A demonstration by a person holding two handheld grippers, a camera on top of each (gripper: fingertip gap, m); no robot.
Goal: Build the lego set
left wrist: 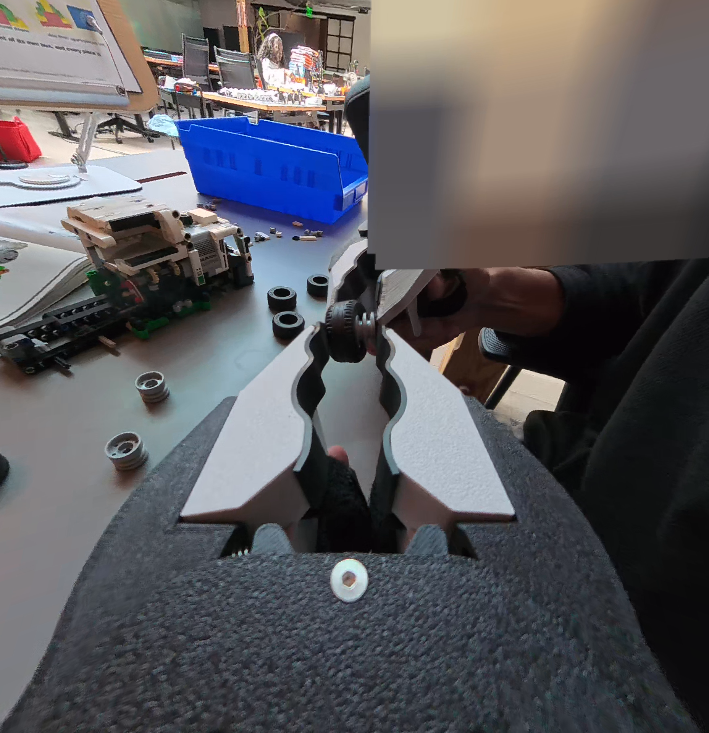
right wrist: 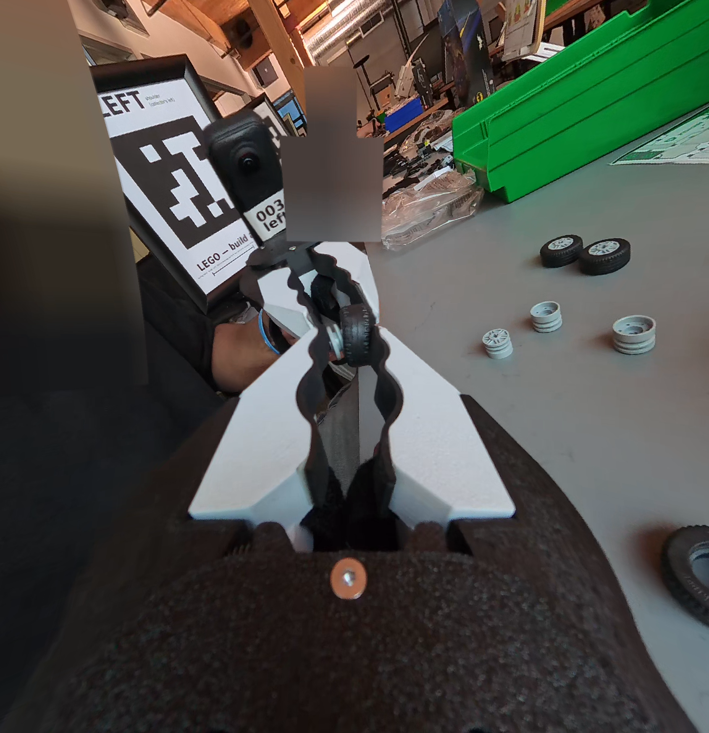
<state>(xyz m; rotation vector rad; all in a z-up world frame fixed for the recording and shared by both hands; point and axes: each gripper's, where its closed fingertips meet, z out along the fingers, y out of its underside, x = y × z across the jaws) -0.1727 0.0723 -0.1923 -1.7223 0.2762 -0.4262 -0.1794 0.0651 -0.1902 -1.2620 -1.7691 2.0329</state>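
Observation:
A small black tyre (left wrist: pixel 344 337) with a grey rim (left wrist: pixel 367 324) partly pushed into it hangs above the table edge, between both grippers' tips. My left gripper (left wrist: pixel 349 333) is shut on the tyre. My right gripper (right wrist: pixel 348 337) faces it and is shut on the rim (right wrist: pixel 334 338), with the tyre (right wrist: pixel 358 335) against its right finger. The right gripper (left wrist: pixel 388 295) also shows in the left wrist view, held by a hand. The left gripper (right wrist: pixel 329 289) shows in the right wrist view. A half-built white and green truck model (left wrist: pixel 154 265) stands on the table at left.
Loose black tyres (left wrist: pixel 281 297) and grey rims (left wrist: pixel 151 385) lie near the model, by an open booklet (left wrist: pixel 27 277) and a blue bin (left wrist: pixel 273 166). The right wrist view shows two finished wheels (right wrist: pixel 561 250), loose rims (right wrist: pixel 633 333), a big tyre (right wrist: pixel 694 575), parts bags (right wrist: pixel 428 206) and a green bin (right wrist: pixel 582 119). Less than 4 cm separates the two grippers' tips.

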